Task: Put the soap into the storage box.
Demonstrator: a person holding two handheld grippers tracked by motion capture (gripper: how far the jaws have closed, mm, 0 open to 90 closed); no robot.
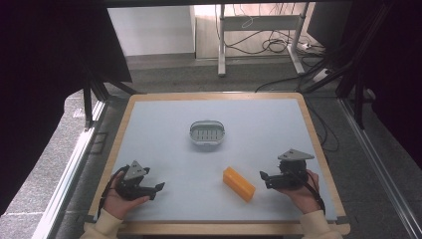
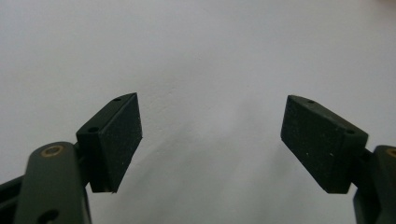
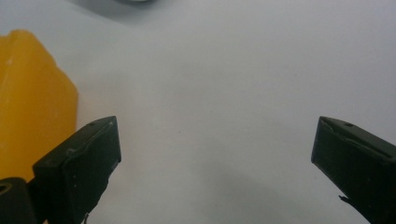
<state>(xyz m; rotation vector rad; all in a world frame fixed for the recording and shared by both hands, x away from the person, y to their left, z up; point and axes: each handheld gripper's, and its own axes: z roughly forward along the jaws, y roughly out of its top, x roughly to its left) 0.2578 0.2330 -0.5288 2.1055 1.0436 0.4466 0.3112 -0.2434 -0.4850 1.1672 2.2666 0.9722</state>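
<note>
Orange block (image 1: 239, 183) on tabletop (image 1: 164, 124), lying slantwise, just left of right gripper (image 1: 263, 175); far from left gripper (image 1: 160, 186). Fingers of both wide apart, holding nothing.

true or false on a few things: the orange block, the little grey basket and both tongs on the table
1. The orange block lies on the table between the two tongs. True.
2. The right tongs are shut on the orange block. False: their jaws stand wide apart, with the block off to one side and bare table between them.
3. The grey basket sits farther from the person than the block. True.
4. The orange block is inside the grey basket. False: it lies on the table, apart from the basket.
5. The left tongs hold the basket. False: their jaws are open over bare table, well away from it.
</note>
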